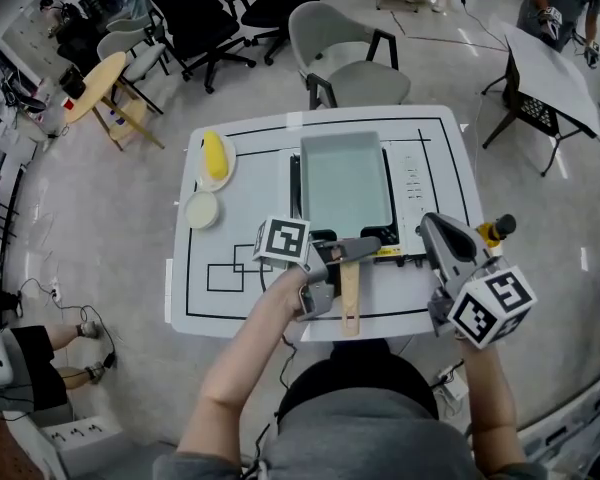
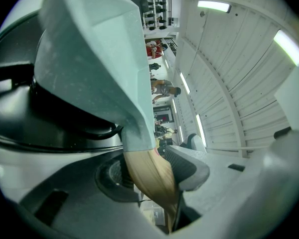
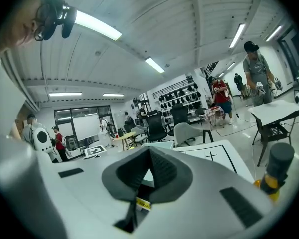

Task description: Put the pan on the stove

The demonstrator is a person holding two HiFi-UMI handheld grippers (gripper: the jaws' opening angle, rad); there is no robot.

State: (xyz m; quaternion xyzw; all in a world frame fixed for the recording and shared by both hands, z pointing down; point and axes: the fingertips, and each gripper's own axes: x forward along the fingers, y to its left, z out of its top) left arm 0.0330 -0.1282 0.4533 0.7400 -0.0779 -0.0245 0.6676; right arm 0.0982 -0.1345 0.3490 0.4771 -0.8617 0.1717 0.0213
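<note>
A white table (image 1: 220,298) fills the middle of the head view, with the stove (image 1: 405,193) on it. The pale green pan (image 1: 345,183) lies over the stove, its wooden handle (image 1: 350,293) pointing down the frame. The left gripper (image 1: 348,253) clamps that handle; the right gripper (image 1: 438,226), lower right, is closed on nothing

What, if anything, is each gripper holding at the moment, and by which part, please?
The left gripper grips the pan by its wooden handle. The right gripper is shut and holds nothing.
</note>
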